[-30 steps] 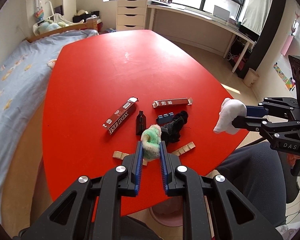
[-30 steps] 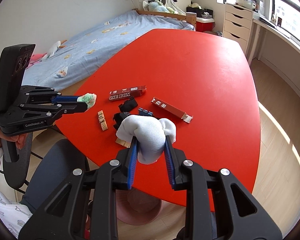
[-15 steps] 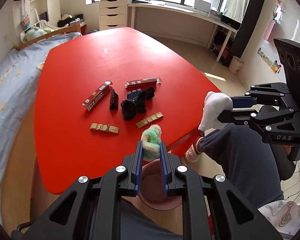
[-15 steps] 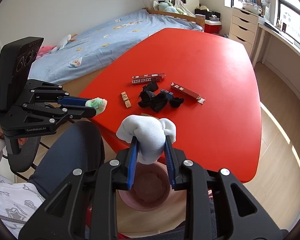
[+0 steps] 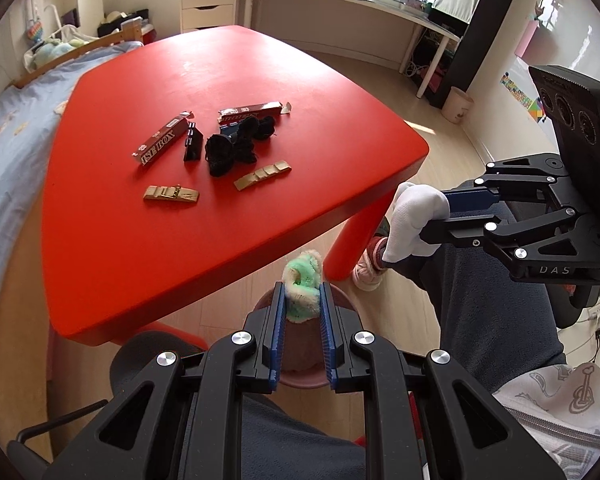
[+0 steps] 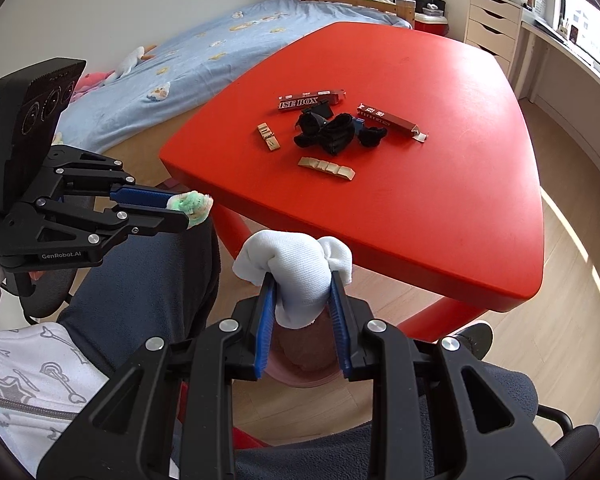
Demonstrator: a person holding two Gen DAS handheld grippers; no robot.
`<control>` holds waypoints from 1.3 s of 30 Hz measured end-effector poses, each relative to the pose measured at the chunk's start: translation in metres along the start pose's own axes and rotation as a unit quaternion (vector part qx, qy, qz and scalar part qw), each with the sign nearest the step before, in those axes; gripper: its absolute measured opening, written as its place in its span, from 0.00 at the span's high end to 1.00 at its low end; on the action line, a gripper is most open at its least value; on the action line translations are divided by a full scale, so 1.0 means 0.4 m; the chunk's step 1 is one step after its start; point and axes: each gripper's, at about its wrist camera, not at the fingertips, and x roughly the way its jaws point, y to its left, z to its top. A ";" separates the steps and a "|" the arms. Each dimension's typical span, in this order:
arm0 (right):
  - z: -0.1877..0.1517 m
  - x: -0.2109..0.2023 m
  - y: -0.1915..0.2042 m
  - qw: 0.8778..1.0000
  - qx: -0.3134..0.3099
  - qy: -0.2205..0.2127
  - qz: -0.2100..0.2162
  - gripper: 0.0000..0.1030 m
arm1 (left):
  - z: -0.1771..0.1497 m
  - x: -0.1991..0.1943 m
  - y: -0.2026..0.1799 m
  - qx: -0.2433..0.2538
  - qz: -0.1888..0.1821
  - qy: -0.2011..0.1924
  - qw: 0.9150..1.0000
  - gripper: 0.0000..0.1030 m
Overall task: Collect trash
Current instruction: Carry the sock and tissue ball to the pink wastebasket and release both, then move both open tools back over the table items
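Release procedure: I centre my left gripper (image 5: 302, 312), clamping the fluffy green pom-pom (image 5: 302, 292), above the round pink bin (image 5: 300, 364); my right gripper (image 6: 302, 304) clamps the white cloth wad (image 6: 298, 276).

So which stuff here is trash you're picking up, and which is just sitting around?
Part of the job:
- green fuzzy wad, in left gripper
- white wad, in right gripper
- pink bin below
- boxes, black scraps, tan strips on red table

Just lying about:
- bed
- drawers
- desk

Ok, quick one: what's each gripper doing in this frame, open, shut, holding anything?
Left gripper: shut on the fuzzy green sock.
Right gripper: shut on the white sock.
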 end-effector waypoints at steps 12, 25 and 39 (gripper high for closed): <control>-0.014 0.012 0.001 1.000 0.000 0.008 0.008 0.45 | -0.007 0.011 -0.006 0.002 -0.001 0.007 1.000 0.66; -0.016 0.012 -0.031 1.000 0.030 0.003 -0.007 0.05 | -0.009 -0.001 0.036 -0.027 0.052 -0.018 0.998 0.08; -0.005 0.001 -0.037 0.999 0.035 -0.008 -0.009 0.04 | -0.007 -0.014 0.045 -0.021 0.058 -0.028 0.998 0.08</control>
